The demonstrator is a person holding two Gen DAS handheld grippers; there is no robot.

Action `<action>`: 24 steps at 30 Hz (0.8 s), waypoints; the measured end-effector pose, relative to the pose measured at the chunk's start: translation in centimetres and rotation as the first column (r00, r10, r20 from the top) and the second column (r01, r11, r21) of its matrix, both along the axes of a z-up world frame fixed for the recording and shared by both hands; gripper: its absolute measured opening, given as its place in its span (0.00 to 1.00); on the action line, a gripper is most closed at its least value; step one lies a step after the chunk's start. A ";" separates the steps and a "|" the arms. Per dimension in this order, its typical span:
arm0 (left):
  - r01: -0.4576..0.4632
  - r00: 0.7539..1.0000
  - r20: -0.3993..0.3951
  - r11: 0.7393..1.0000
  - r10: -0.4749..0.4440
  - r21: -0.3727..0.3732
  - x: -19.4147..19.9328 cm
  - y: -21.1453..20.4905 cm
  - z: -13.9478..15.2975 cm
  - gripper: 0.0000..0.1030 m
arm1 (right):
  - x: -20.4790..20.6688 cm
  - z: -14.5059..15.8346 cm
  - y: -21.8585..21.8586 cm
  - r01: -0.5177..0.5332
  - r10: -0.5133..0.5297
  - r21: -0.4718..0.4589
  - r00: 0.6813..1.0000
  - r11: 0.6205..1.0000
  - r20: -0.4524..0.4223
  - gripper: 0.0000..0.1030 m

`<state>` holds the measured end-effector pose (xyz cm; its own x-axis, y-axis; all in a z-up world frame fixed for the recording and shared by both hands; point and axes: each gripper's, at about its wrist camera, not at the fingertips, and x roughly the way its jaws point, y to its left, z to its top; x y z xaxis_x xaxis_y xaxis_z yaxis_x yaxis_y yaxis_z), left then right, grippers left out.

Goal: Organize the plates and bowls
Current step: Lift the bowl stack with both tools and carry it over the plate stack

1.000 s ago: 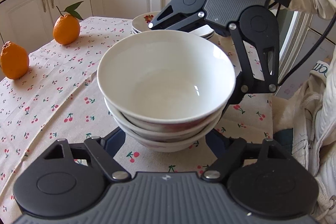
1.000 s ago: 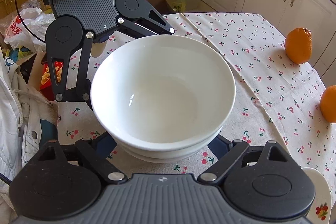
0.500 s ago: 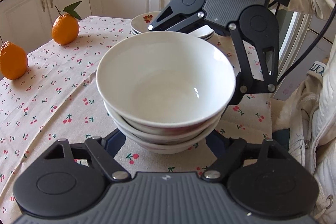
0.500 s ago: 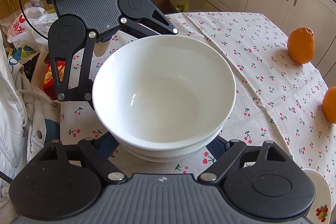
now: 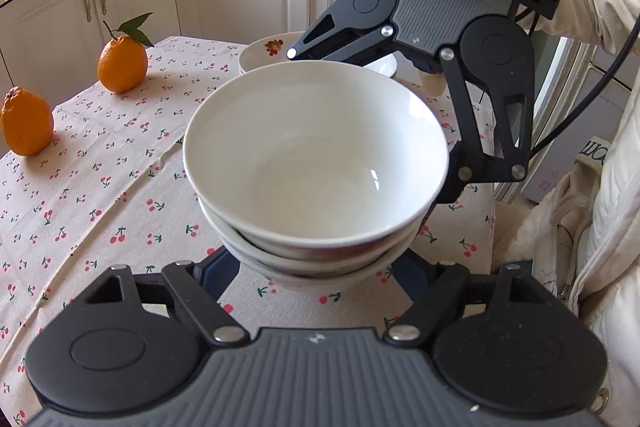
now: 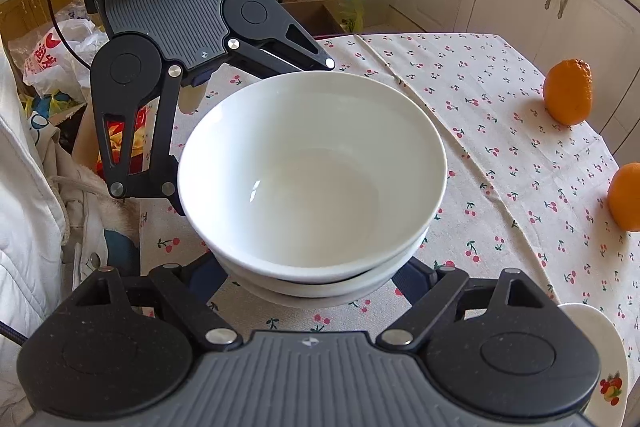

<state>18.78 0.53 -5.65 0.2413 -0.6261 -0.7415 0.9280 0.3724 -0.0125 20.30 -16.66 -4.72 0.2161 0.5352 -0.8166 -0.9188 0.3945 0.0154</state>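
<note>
Three white bowls point(image 5: 316, 163) sit nested in a stack on the cherry-print tablecloth point(image 5: 100, 187). My left gripper point(image 5: 316, 279) reaches in from the near side. Its blue fingers point(image 5: 216, 267) hug the bottom of the stack on both sides, and the pads are hidden under the rims. My right gripper point(image 6: 316, 283) comes from the opposite side and clasps the same stack point(image 6: 312, 171) the same way. Its black fingers point(image 5: 492, 115) flank the bowls in the left wrist view. A pile of plates with a fruit motif point(image 5: 272, 51) stands behind the bowls.
Two oranges point(image 5: 122, 65) point(image 5: 26, 121) rest on the cloth at the far left, toward the white cabinets. A plate's rim point(image 6: 600, 367) shows at the lower right of the right wrist view. A person's white sleeve point(image 5: 600, 7) and a jacket crowd the table's right edge.
</note>
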 end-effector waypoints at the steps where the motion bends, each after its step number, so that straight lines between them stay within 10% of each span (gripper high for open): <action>1: 0.001 1.000 0.004 1.000 -0.001 0.001 -0.2 -0.3 0.2 0.80 | -0.1 0.2 -0.3 0.002 -0.002 0.004 1.000 1.000 0.001 0.88; 24: 0.105 0.986 0.136 0.994 -0.100 -0.036 3.0 -10.8 4.0 0.80 | 0.4 4.5 -11.7 0.123 -0.125 0.034 0.987 0.992 0.101 0.88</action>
